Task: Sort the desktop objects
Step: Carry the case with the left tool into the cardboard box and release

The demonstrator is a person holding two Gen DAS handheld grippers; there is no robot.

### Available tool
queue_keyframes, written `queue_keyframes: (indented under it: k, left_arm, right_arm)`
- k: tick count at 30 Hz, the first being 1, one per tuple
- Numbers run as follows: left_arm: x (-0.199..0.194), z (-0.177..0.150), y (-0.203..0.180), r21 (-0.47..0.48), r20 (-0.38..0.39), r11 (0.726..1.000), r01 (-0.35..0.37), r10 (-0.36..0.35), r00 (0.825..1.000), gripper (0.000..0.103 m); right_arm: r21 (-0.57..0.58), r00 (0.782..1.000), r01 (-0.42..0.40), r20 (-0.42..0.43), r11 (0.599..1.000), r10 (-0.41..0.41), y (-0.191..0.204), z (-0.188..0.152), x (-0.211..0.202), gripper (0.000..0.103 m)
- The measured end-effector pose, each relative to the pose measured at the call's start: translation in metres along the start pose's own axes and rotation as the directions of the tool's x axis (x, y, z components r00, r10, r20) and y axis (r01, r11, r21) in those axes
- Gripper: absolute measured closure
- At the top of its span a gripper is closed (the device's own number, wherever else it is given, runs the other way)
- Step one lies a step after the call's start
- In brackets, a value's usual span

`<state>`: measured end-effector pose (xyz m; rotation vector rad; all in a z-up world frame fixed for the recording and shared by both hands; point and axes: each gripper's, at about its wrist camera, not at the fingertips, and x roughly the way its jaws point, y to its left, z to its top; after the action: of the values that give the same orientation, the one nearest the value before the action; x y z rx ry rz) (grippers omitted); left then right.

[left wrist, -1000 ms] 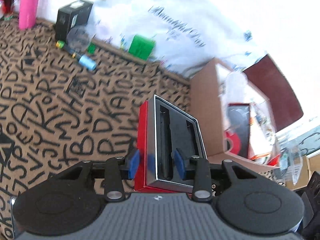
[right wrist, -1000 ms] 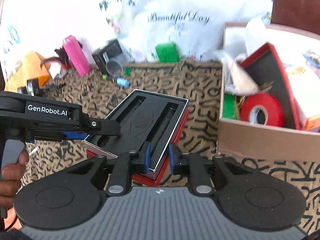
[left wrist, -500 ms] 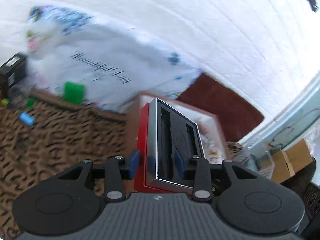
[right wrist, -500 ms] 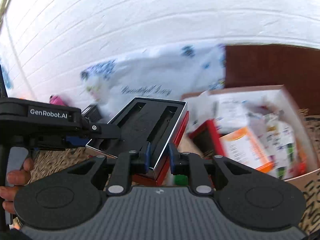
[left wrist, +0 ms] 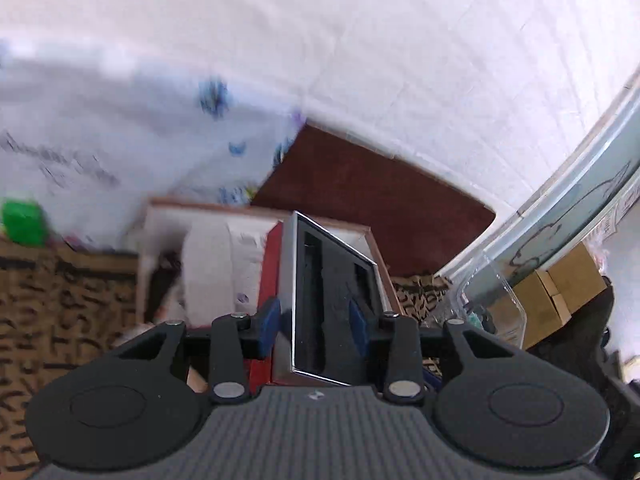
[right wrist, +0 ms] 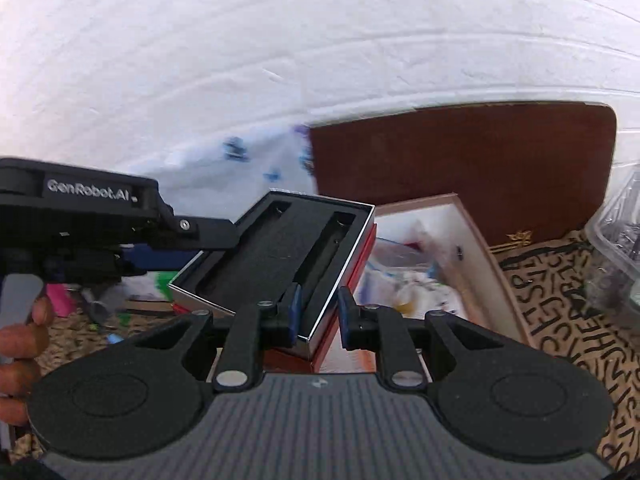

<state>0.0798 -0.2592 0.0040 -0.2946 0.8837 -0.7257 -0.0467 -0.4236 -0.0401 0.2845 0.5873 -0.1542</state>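
A red gift box (left wrist: 320, 304) with a silver rim and a black foam insert hangs in the air, gripped from two sides. My left gripper (left wrist: 314, 322) is shut on one end of it. My right gripper (right wrist: 318, 316) is shut on a corner of the same box (right wrist: 288, 256). The left gripper's body (right wrist: 100, 216) shows at the left of the right wrist view. The box is held above the open cardboard box (left wrist: 168, 216), which holds several packets and also shows in the right wrist view (right wrist: 472, 240).
A brown board (right wrist: 460, 168) leans on the white wall behind the cardboard box. A clear plastic container (left wrist: 492, 300) and small cartons (left wrist: 560, 292) stand to the right. The letter-patterned tablecloth (right wrist: 560, 308) lies below. A green block (left wrist: 24, 222) sits at far left.
Both grippers have carried the red gift box up off the table and rightward, over the cardboard box. The views have tilted up toward the wall.
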Motion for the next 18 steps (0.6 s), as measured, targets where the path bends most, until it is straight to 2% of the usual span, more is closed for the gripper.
queue_keyframes:
  k: [1, 2, 4, 5, 8, 12, 18]
  left_arm:
    - [0.010, 0.001, 0.005, -0.019, -0.026, 1.000, 0.010, -0.011, 1.000, 0.053]
    - [0.017, 0.000, 0.007, -0.034, -0.048, 0.999, 0.000, -0.002, 0.999, 0.038]
    - [0.018, -0.002, 0.010, -0.033, -0.042, 0.999, -0.021, 0.020, 0.999, 0.022]
    - [0.018, -0.003, 0.011, -0.014, -0.033, 1.000, -0.012, 0.012, 0.999, 0.016]
    - [0.017, 0.001, 0.016, 0.010, -0.034, 0.999, -0.034, 0.035, 0.999, 0.012]
    - [0.019, 0.003, 0.030, -0.050, -0.047, 0.997, -0.057, 0.055, 0.997, 0.011]
    - [0.011, -0.002, 0.037, -0.057, -0.049, 0.996, -0.069, 0.066, 0.997, 0.008]
  right_arm:
    - [0.002, 1.000, 0.018, -0.018, 1.000, -0.018, -0.006, -0.002, 0.011, 0.085]
    - [-0.001, 0.998, 0.046, -0.041, 0.999, -0.046, -0.011, -0.004, 0.022, 0.085]
    - [-0.004, 0.995, 0.088, -0.050, 0.996, -0.088, -0.016, -0.009, 0.030, 0.084]
    - [-0.010, 0.995, 0.091, -0.045, 0.996, -0.091, -0.017, -0.012, 0.032, 0.080]
    - [-0.023, 0.993, 0.113, -0.027, 0.993, -0.113, -0.015, -0.018, 0.034, 0.052]
    - [-0.030, 0.993, 0.114, -0.022, 0.993, -0.114, -0.008, -0.019, 0.033, 0.043]
    - [-0.077, 0.994, 0.108, 0.019, 0.991, -0.107, 0.011, -0.025, 0.015, 0.042]
